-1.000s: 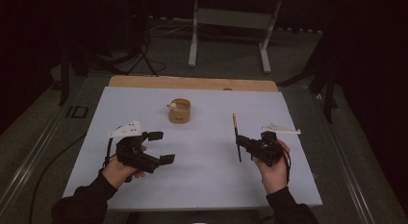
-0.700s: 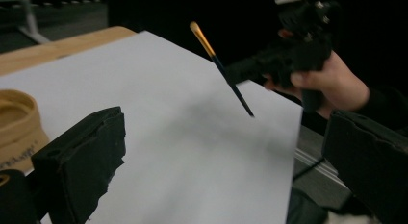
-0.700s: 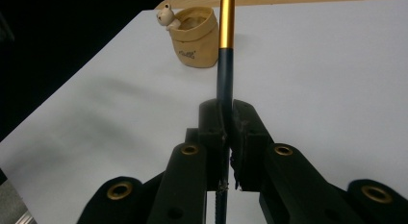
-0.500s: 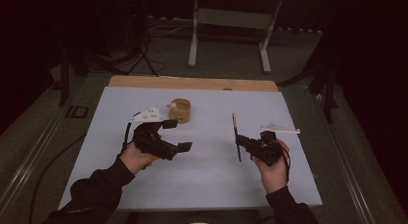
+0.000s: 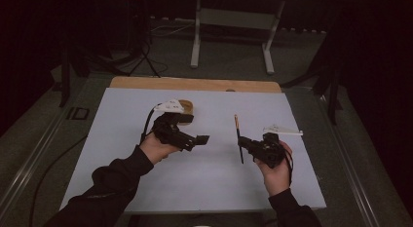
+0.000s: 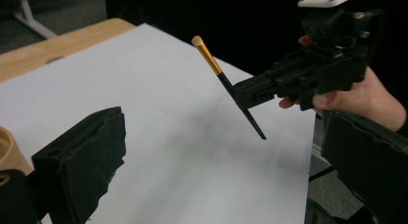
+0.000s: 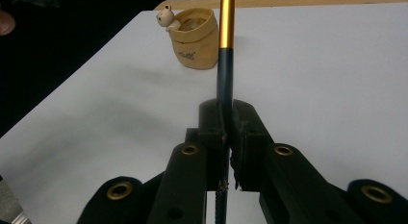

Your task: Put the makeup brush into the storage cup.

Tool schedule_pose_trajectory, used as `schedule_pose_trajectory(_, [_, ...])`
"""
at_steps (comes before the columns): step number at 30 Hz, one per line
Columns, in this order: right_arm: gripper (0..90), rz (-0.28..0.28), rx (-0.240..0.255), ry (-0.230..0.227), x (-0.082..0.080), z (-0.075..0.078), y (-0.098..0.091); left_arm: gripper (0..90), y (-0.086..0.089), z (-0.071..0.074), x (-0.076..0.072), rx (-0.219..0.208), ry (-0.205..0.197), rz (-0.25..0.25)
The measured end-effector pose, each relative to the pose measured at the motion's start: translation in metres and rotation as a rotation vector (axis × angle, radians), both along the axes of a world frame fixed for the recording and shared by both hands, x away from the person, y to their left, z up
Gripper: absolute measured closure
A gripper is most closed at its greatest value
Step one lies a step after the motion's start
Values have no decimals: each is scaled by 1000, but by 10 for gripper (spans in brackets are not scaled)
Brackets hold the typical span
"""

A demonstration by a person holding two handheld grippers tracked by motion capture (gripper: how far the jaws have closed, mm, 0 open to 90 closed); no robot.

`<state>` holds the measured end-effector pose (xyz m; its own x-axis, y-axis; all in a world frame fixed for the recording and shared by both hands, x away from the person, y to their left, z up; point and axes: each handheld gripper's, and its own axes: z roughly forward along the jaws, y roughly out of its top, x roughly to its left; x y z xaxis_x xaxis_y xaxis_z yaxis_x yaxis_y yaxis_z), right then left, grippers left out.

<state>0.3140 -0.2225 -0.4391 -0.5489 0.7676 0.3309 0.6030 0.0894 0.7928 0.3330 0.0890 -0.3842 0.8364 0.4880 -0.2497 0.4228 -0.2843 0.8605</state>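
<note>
1. The right tool [image 5: 249, 145] is clamped on a makeup brush [image 5: 238, 137]; in the right gripper view the 2 black pads pinch the dark handle [image 7: 224, 84] tight, with the gold ferrule rising above them.
2. In the high view the brush lies roughly along the 12-to-6 line, its pale tip toward 12 o'clock and its dark tail toward 6 o'clock. The left gripper view shows the brush [image 6: 226, 83] tilted, held clear of the desk [image 6: 159, 137].
3. The left tool [image 5: 194, 138] stands open with nothing between its jaws; in the left gripper view 1 padded jaw sits low at the left, the other at the right edge, with bare desk between them.
4. At about 11 o'clock from the left tool, just behind the gripper's body in the high view, is a small tan pot [image 5: 187, 106]. The right gripper view shows it upright with a little bear figure on its rim [image 7: 195, 37], well apart from the brush.
5. Step in hand, as I judge it: the brush is picked up and carried, and the free hand is near the pot, likely to steady it.
6. The next move would call for swinging the right tool toward 10 o'clock, standing the brush upright over the pot's mouth, then lowering it in before the pads let go.
7. The pot looks light, so a nudge from the brush could tip it; bracing it with the left tool would help.
</note>
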Motion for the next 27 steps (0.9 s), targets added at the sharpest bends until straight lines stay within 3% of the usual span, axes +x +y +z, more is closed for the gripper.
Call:
schedule_pose_trajectory(4, [840, 2, -5, -4, 0, 0, 1, 25, -9, -1, 8, 16, 31, -6])
schedule_pose_trajectory(9, [840, 0, -5, -3, 1, 0, 1, 25, -22, -1, 14, 23, 40, -16])
schedule_pose_trajectory(13, [840, -1, -7, -4, 0, 0, 1, 30, -30, -2, 20, 22, 55, 1])
schedule_pose_trajectory(18, [840, 3, -13, -7, 1, -1, 2, 46, -43, -5, 27, 54, 75, 47])
schedule_pose_trajectory(24, [840, 6, -17, -7, 1, -1, 3, 60, -57, -12, 35, 27, 113, 41])
schedule_pose_trajectory(27, [840, 8, -14, -2, 1, -2, 3, 143, -65, -17, 39, 15, 114, 61])
